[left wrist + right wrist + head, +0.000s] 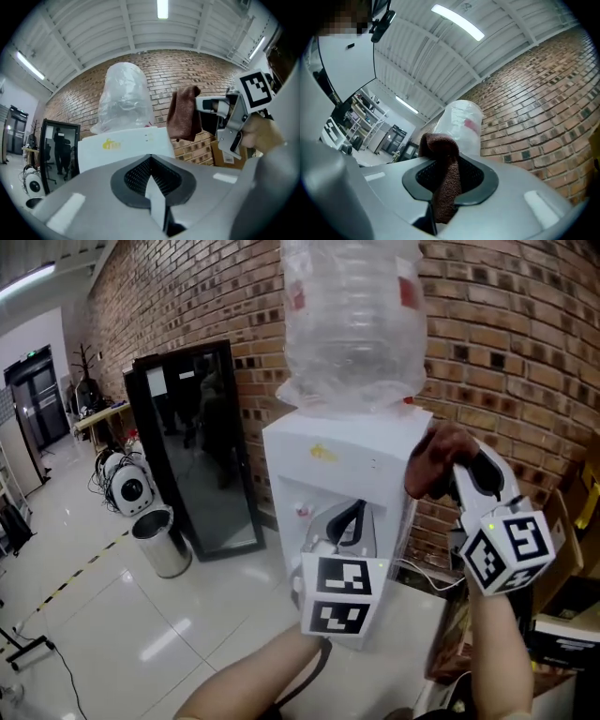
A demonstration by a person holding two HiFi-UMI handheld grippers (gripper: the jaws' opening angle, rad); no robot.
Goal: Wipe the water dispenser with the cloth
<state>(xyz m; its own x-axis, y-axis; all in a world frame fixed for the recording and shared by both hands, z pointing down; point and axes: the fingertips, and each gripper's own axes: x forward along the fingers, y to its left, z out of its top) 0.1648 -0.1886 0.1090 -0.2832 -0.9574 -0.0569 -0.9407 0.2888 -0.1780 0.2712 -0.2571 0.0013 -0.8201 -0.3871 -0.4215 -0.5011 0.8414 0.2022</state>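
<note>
Right gripper: my right gripper is clamped on the cloth. The brown terry fold stands up between the jaws and keeps them partly apart. In the head view this gripper is at the right of the frame, with its nose tipped upward.
Left gripper: my left gripper has its jaws together with nothing between them. In the head view it sits low in the centre, in front of the tap recess.
Water dispenser: the water dispenser is a white upright cabinet in the middle of the head view. It stands against the brick wall with a clear bottle upended on top.
Cloth against dispenser: in the head view the cloth is at the cabinet's upper right corner, about level with the top face. The left gripper view shows it hanging just off the right end of the top edge. I cannot tell whether it is touching yet.
Which way it lies: from my right gripper the cabinet is toward frame left and a little below. My right gripper's own view looks straight at the bottle, and the gripper housing hides the cabinet.
Long axis: the dispenser is tall, so its front and side panels run up and down. The top is only a short ledge around the bottle neck. The cloth hangs lengthwise downward from the jaws.
Nearer hand: the right, by the top corner. The left is lower, at the front panel.
Step in hand, as I judge it: bringing the cloth in for a first pass, with no wiping stroke begun.
What the next move calls for: carry the cloth toward frame left onto the top edge or the right side, then stroke along the panel.
Risk: the upward tilt could knock the bottle.
</note>
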